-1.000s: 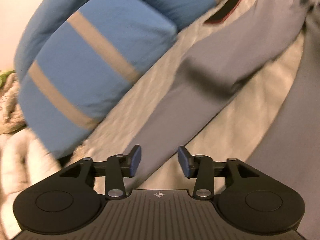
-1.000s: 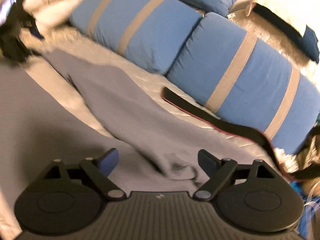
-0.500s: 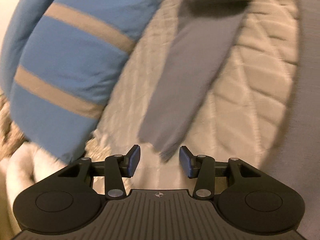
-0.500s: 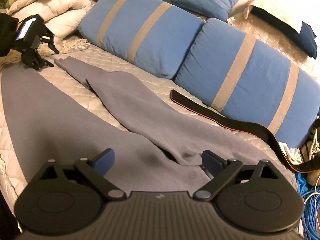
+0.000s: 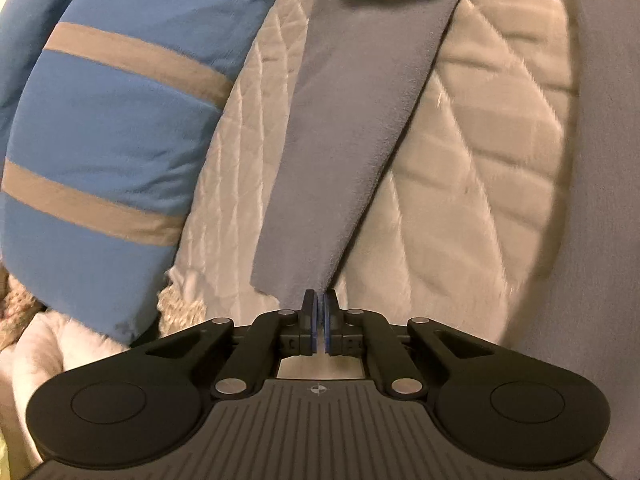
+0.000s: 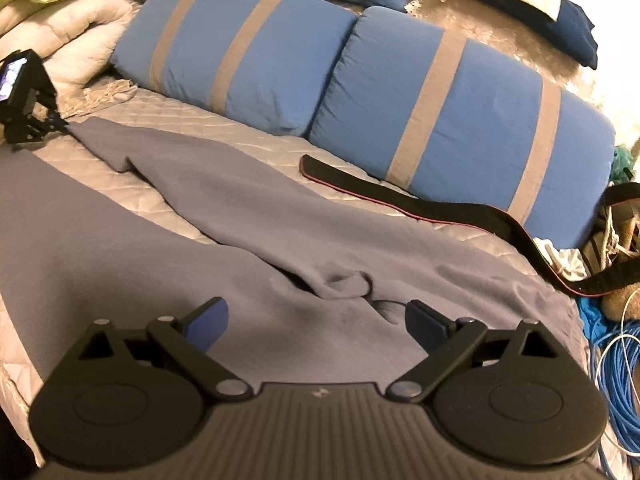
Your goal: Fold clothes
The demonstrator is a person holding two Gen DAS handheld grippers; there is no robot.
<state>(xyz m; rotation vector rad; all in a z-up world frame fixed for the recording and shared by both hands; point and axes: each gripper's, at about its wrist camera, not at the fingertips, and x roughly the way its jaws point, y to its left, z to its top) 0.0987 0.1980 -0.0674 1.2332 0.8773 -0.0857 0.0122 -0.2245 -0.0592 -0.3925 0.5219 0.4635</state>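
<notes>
spread flat across the pale quilted bed cover (image 6: 248,136): grey soft fabric trousers (image 6: 248,216), one leg running far-left toward the pillows, the other lying along the near-left edge of the bed, waist end bunched and wrinkled at near centre.

in the left wrist view, left gripper (image 5: 319,304) with fingers (image 5: 309,320) drawn together to a thin slit, pinching the near hem corner of the narrow grey trouser leg (image 5: 352,128); leg stretching away from the pads over the quilting, a second broad grey panel along the right edge. seen from the right wrist view as a small black device (image 6: 24,104) at far left, sitting at the tip of that leg.

right gripper (image 6: 316,324) with fingers spread wide, hovering just over the crumpled waist area, nothing between the pads; contact with the cloth not discernible.

behind the trousers: two blue pillows with tan stripes (image 6: 448,108) lined along the far side, a black strap with a red edge (image 6: 420,204) lying just in front of the right pillow, touching the trousers' far edge. white bunched duvet (image 6: 80,28) at far left, blue coiled cable (image 6: 616,376) at near right beside the bed.
</notes>
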